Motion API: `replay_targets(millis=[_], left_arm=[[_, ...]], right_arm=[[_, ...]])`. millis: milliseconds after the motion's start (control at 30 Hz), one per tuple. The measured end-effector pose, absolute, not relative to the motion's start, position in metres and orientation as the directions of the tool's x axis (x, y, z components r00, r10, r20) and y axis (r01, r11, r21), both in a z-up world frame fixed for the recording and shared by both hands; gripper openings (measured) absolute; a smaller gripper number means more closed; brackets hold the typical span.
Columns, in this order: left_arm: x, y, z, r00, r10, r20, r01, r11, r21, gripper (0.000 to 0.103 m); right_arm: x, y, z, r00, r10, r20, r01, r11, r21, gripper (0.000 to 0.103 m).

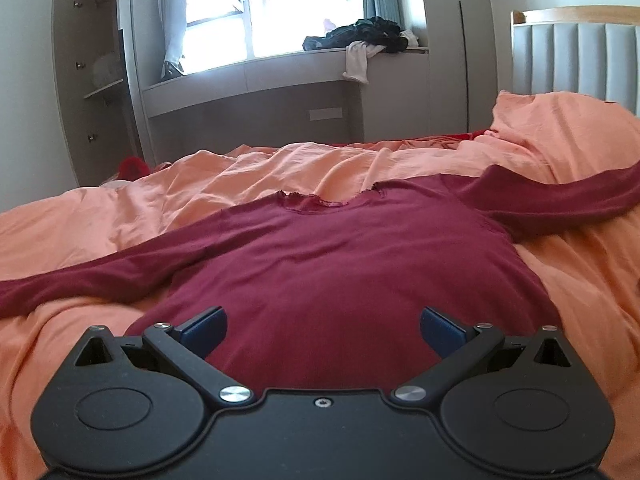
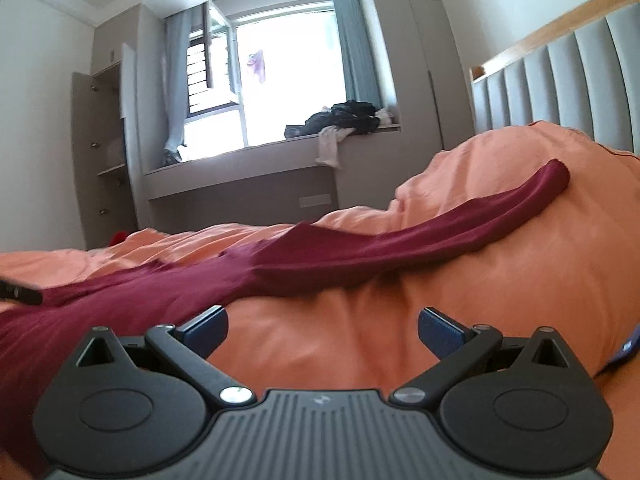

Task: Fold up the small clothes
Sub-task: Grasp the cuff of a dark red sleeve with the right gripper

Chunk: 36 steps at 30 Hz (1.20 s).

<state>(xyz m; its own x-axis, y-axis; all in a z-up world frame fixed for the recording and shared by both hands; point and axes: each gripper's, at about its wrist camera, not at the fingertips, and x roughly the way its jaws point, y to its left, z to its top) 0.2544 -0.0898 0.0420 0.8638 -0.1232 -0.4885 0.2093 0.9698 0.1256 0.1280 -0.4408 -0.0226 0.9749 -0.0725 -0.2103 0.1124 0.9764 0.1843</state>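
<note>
A dark red long-sleeved top (image 1: pixel 332 264) lies spread flat on the orange bedcover (image 1: pixel 120 208), collar away from me, both sleeves stretched out sideways. My left gripper (image 1: pixel 322 332) hovers open over the top's lower hem, nothing between its blue pads. In the right wrist view the same dark red top (image 2: pixel 160 292) runs off to the left, and its right sleeve (image 2: pixel 440 228) climbs over an orange bulge of cover. My right gripper (image 2: pixel 322 334) is open above bare orange bedcover (image 2: pixel 480 280), just right of the top's body. A dark piece at the left edge (image 2: pixel 20 292) may be the other gripper.
A grey padded headboard (image 1: pixel 576 60) stands at the right. Beyond the bed are a window seat (image 1: pixel 248 76) with a pile of dark and white clothes (image 1: pixel 368 38), an open cupboard (image 1: pixel 92 80) at the left, and a red item (image 1: pixel 134 168) at the bed's far edge.
</note>
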Motion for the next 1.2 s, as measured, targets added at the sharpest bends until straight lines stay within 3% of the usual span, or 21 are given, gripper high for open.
replay_targets(millis=[433,633,767,833,900,1000,1200], left_arm=[[0.280,-0.093,0.005,0.868,-0.076,-0.491,0.128,0.989,0.073,0.103],[0.278,-0.091,0.002,0.866,-0.098,-0.490,0.122,0.992,0.017,0.103],[0.279,-0.088,0.002,0.872,-0.093,-0.481,0.115,0.993,0.017,0.103],[0.278,-0.087,0.003,0.881,-0.074,-0.468,0.099,0.995,0.029,0.103],[0.278,-0.083,0.005,0.888,-0.051,-0.457,0.076,0.996,0.036,0.103],[0.280,-0.074,0.009,0.893,-0.040,-0.449,0.048,0.999,0.007,0.103],[0.279,-0.059,0.019,0.903,0.021,-0.429,-0.019,1.000,0.009,0.103]], right_arm=[[0.220,-0.566,0.006,0.935,-0.224,-0.276,0.275,0.947,0.166,0.103],[0.247,-0.610,0.009,0.878,-0.379,-0.291,0.440,0.880,0.180,0.101],[0.267,-0.634,0.008,0.807,-0.495,-0.323,0.565,0.807,0.173,0.082],[0.274,-0.643,0.011,0.763,-0.554,-0.334,0.627,0.760,0.171,0.062],[0.279,-0.648,0.018,0.741,-0.583,-0.333,0.658,0.731,0.182,0.035],[0.287,-0.644,0.026,0.736,-0.591,-0.330,0.658,0.739,0.142,0.010],[0.285,-0.575,0.059,0.830,-0.530,-0.173,0.545,0.836,0.053,0.009]])
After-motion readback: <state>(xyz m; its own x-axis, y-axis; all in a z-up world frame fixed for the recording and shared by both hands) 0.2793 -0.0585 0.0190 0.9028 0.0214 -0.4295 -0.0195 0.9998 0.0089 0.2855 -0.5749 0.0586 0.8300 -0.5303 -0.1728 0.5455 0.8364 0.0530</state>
